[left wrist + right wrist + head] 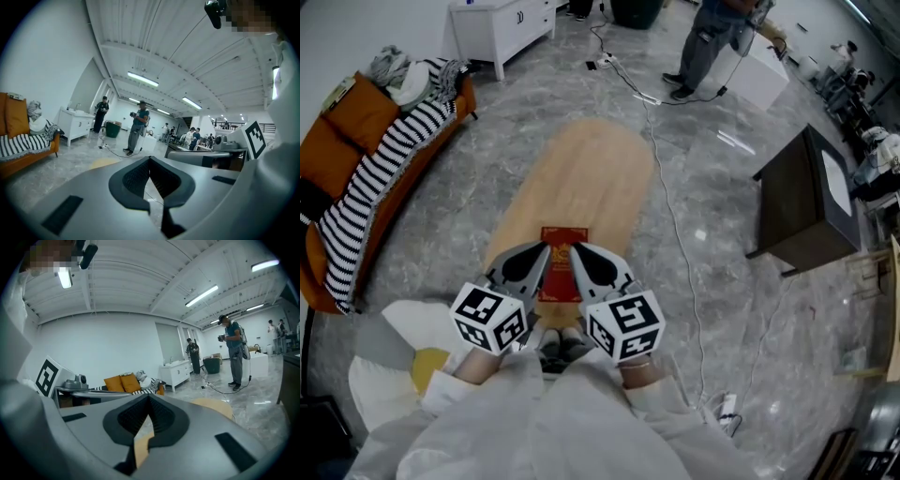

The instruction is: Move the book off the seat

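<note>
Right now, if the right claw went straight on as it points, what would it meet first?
Probably the wooden seat just past the red book; how high the right claw hangs is unclear.

Book (564, 236) — edges partly covered, cover print too small to read.

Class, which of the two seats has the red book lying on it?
The pale wooden oval bench: the red book lies on its near end. The orange sofa holds a striped blanket and cushions, no book.

Oval wooden seat (581, 178), red book (560, 272) flat on its near end
</note>
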